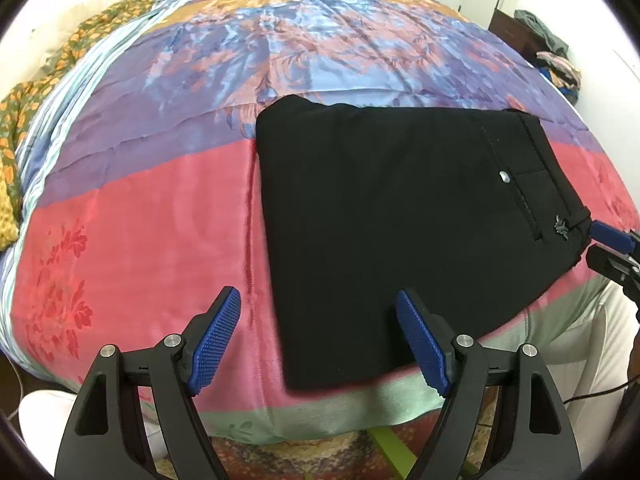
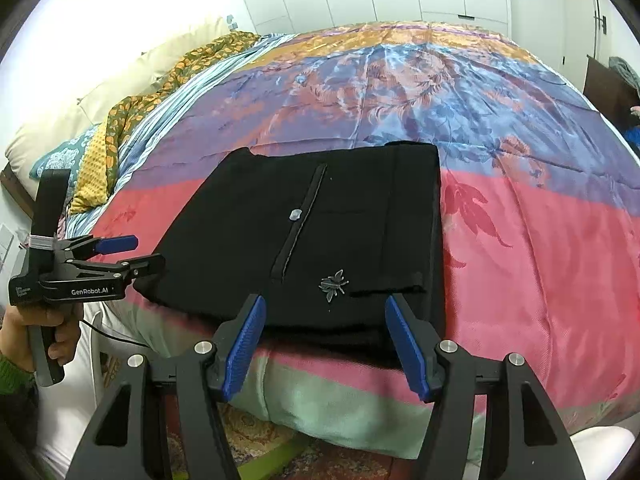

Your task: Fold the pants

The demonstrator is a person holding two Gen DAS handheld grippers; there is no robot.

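Both tools hang released and empty at the near edge of the bed: the left tool (image 1: 318, 342) spread wide over the pants' left corner, the right tool (image 2: 324, 344) parted just short of their waistband edge. The black pants (image 2: 320, 240) lie folded into a compact rectangle on the colourful bedspread (image 2: 520, 240), back pocket upward. The folding looks nearly done; any next move probably calls for gripping one edge for a last fold.
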